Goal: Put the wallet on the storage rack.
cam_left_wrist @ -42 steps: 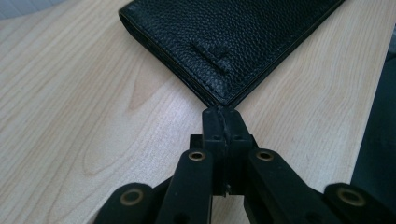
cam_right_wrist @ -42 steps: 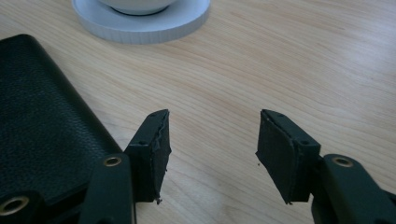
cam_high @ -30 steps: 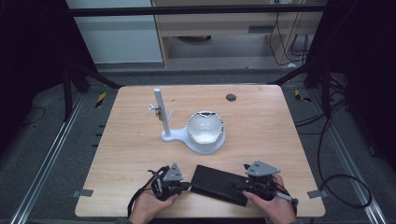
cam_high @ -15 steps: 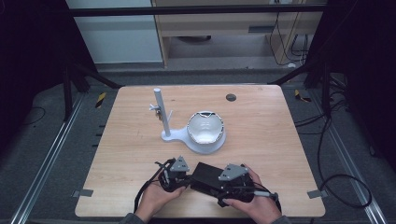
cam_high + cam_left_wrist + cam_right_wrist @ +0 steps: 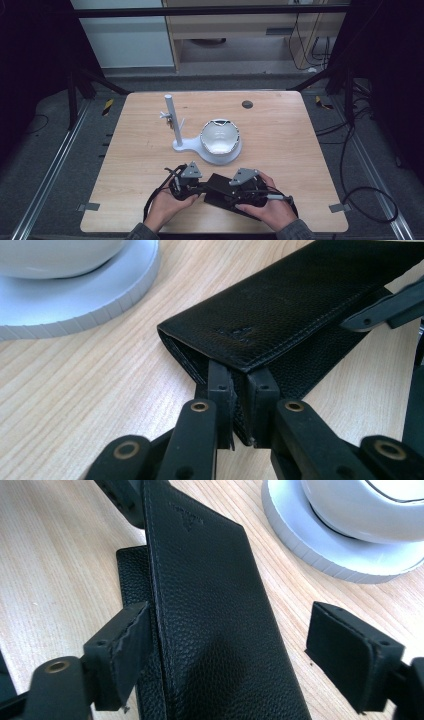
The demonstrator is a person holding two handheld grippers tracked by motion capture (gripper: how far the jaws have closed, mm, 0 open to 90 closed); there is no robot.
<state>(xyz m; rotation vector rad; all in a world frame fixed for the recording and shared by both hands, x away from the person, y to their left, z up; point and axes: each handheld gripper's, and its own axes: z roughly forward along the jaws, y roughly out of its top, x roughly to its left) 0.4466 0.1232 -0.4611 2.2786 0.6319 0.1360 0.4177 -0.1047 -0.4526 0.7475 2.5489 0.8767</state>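
Right now, scene by item:
Table: light wood top (image 5: 280,130), mid frame in high view.
Case: black leather case (image 5: 220,186) lies flat near bottom centre of high view, btwn the two hands; stitched edge + small embossed mark visible in both gripper views (image 5: 280,310) (image 5: 210,605).
Left gripper: left gripper (image 5: 192,186) at bottom centre-left of high view, clenched on the case's end. In left gripper view (image 5: 239,405) the two jaws stand nearly together w/ the case's lower flap edge pinched btwn them, upper flap lying just above the tips. Jaws have just been easing apart a touch, flap still btwn them.
Right gripper: right gripper (image 5: 235,192) at bottom centre-right of high view, over the case's other end. In right gripper view (image 5: 235,650) jaws stand wide, straddling the case; left pad just beside/at the stitched edge, right pad well clear on the wood side, so released, not squeezing. Jaws have just been closing in a bit, case btwn them.
Hands: person's hands come in from bottom edge, one per gripper.
Stand: white stand (image 5: 177,145) w/ upright post, upper-left of the case.
Bowl thing: white rounded piece (image 5: 220,137) on a grey-white round base, just above the case; base rim shows upper left in left gripper view (image 5: 100,295), upper right in right gripper view (image 5: 310,550).
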